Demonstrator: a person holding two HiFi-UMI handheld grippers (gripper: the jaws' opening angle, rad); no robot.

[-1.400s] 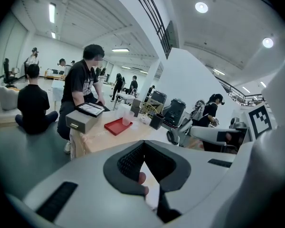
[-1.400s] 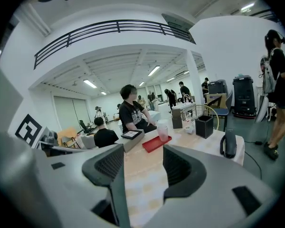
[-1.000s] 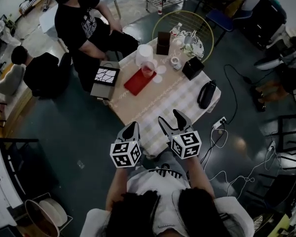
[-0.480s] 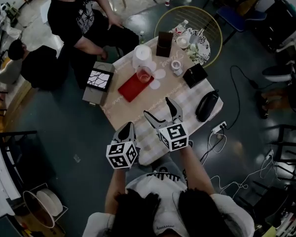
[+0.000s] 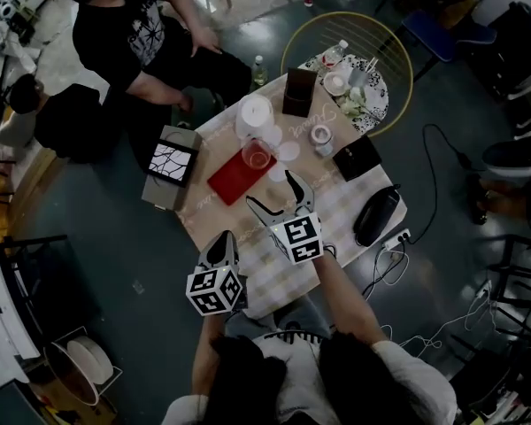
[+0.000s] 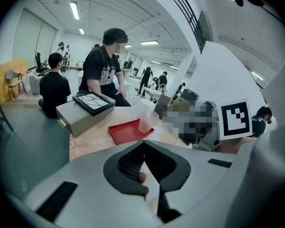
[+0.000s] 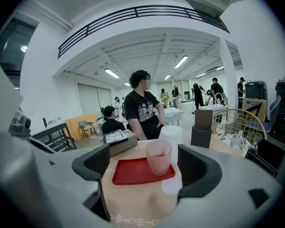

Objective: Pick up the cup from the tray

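Room: large open hall with a dark grey floor point(image 5: 115, 264). The gripper views show a white ceiling with strip lights.
Surface: small cluttered table under a pale checked cloth point(image 5: 341, 197). A seated person in a black T-shirt point(image 5: 128, 38) is at its far-left side.

Task item: the translucent pink plastic cup point(image 5: 255, 155) stands upright on the far corner of the flat red rectangular tray point(image 5: 230, 180). Just behind it is a smooth white cylinder point(image 5: 255, 113), and near that a dark brown upright box point(image 5: 298, 93). A grey box with a black crackle-pattern top point(image 5: 170, 168) is at the table's left edge, and a black oval pouch point(image 5: 376, 215) at its right edge.

Your right gripper point(image 5: 272, 193): the claw is spread wide, has just been opening, and has nothing in it. It's over the cloth, short of the tray. The right gripper view puts the cup point(image 7: 158, 156) in line with the gap, ahead of the pads and clear of them.
Your left gripper point(image 5: 225, 240): the claw is pressed together and empty, at the table's near edge.

Head view only: a yellow-rimmed round wire frame point(image 5: 347, 13) past the table.
Left gripper view only: the right gripper's marker cube point(image 6: 235, 119) from the side.
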